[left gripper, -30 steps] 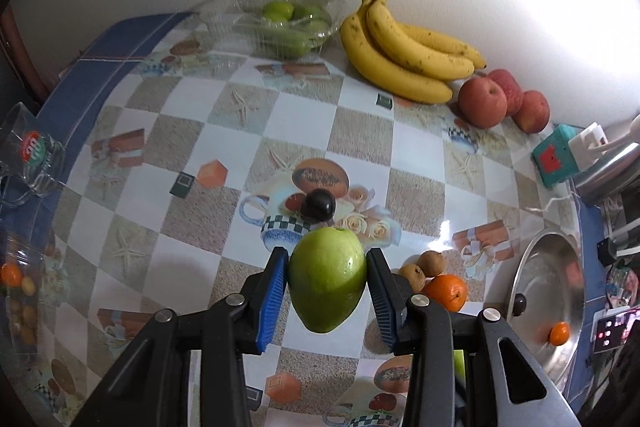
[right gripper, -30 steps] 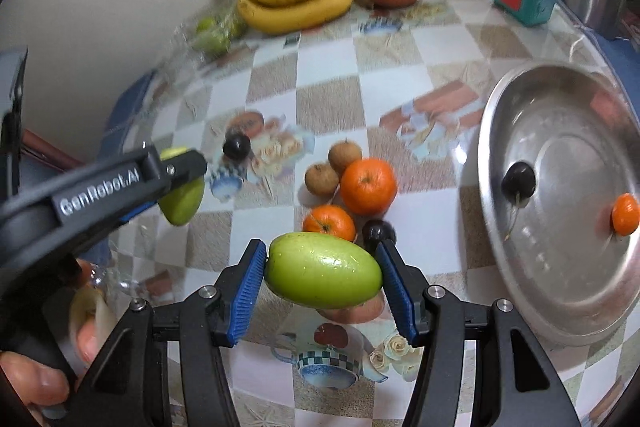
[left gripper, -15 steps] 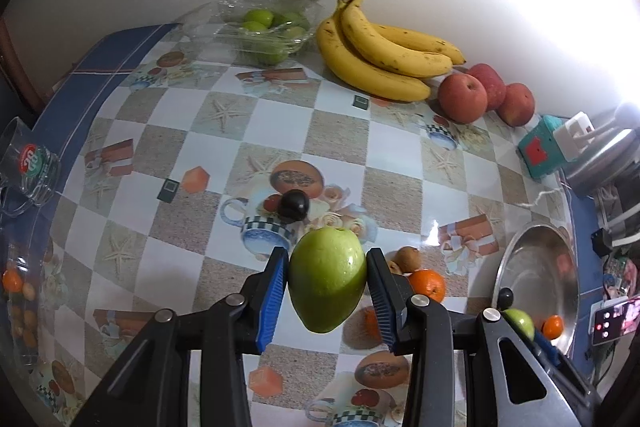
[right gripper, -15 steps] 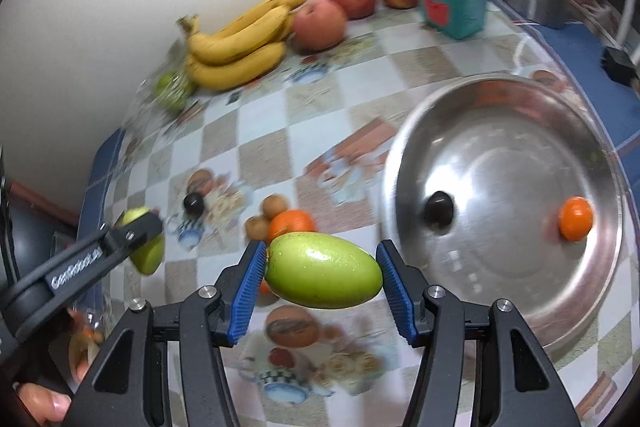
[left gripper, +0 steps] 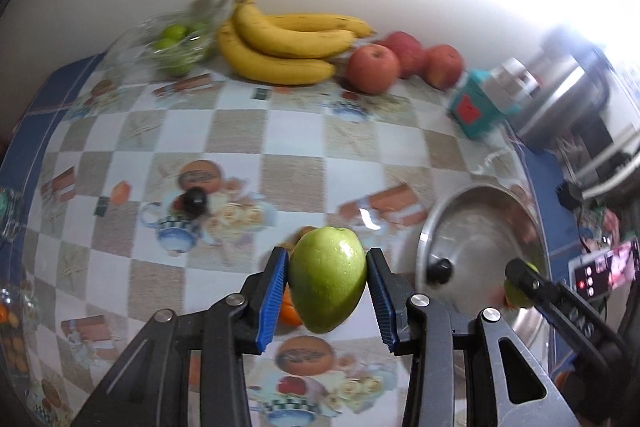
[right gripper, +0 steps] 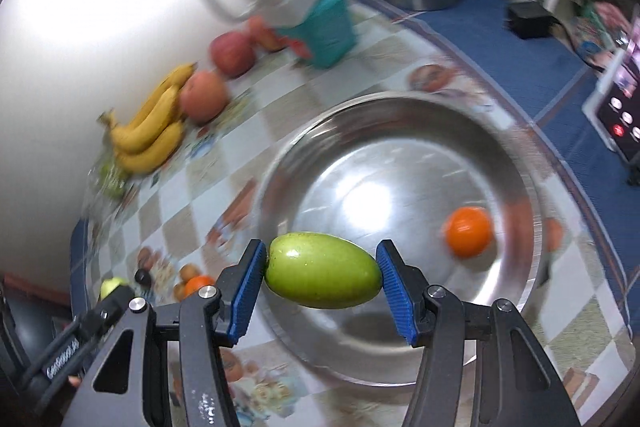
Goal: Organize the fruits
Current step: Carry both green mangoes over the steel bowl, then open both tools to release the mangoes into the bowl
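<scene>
Both pairs of jaws are pinching green fruit: the left gripper (left gripper: 327, 291) is clamping its blue pads on an upright green guava (left gripper: 327, 279), and the right gripper (right gripper: 322, 277) is squeezing a second green guava (right gripper: 323, 275) held lengthwise between its pads. Going from big to small, the checked tablecloth (left gripper: 240, 131) is carrying everything, and the wide steel bowl (right gripper: 400, 115) is sitting at its right end, with the right gripper's fruit hanging over the bowl's near rim. A bunch of bananas (left gripper: 288, 47) and three red apples (left gripper: 374, 67) are lying along the wall, beside a clear tub of green fruit (left gripper: 176, 43). Inside the bowl a small orange (right gripper: 468, 231) and a dark plum (left gripper: 439, 269) are resting well apart, while another dark plum (left gripper: 196, 198) and a few small fruits (right gripper: 192, 283) are waiting on the cloth. The step in hand appears to be carrying both guavas to the bowl, with the right one nearly there and the left one over the cloth just beside it. Next, I judge, the right hand needs to be lowering its fruit toward bare steel, clear of the orange, before easing its pads apart gently, since a round fruit is likely to roll on the curved metal.
</scene>
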